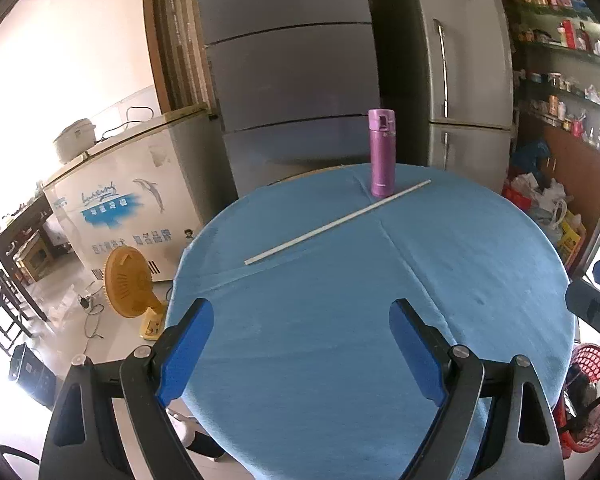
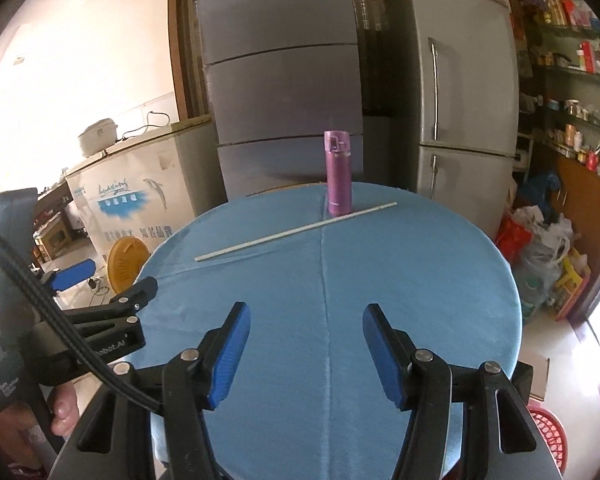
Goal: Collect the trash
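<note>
While both my grippers, left (image 1: 300, 344) and right (image 2: 306, 354), hang open and empty, I judge the straw (image 1: 337, 222) ahead, beside the bottle (image 1: 381, 152), needs reaching next.

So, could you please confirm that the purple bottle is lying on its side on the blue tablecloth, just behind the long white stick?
Not quite: the purple bottle is standing upright, not lying on its side. The rest holds: it sits on the blue tablecloth, just behind the long white stick, near the table's far edge. The left wrist view shows this clearly, and the right wrist view agrees.
</note>
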A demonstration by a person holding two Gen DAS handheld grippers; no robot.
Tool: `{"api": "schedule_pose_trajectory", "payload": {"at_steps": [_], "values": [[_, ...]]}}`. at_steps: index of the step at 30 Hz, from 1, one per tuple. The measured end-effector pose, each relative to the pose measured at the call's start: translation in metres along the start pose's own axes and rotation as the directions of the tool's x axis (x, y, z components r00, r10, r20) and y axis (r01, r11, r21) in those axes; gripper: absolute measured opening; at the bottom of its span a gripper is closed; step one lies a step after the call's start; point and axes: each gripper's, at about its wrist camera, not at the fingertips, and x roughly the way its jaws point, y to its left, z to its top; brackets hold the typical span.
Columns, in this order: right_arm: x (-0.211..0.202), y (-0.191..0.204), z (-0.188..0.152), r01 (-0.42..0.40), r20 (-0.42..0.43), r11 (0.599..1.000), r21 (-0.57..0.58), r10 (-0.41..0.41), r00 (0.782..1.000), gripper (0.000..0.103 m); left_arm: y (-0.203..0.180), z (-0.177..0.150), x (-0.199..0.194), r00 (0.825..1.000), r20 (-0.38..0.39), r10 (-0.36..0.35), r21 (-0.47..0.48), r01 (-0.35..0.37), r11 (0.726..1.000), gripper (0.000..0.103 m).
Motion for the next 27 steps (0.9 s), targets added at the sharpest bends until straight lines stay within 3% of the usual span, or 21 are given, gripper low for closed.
{"api": "schedule_pose_trajectory", "payload": {"at_steps": [10, 27], "values": [[-0.010, 0.011, -0.013, 0.004, -0.016, 1.000, 0.023, -0.004, 1.000, 0.062, 0.016, -0.002, -0.025, 0.999, 0.027, 0.024, -0.011, -0.023, 1.000, 0.090], [-0.067, 0.011, -0.002, 0.013, 0.098, 0.999, 0.034, -0.017, 0.995, 0.064, 0.023, 0.007, -0.087, 0.990, 0.116, 0.079, -0.009, -0.078, 0.997, 0.090]]}}
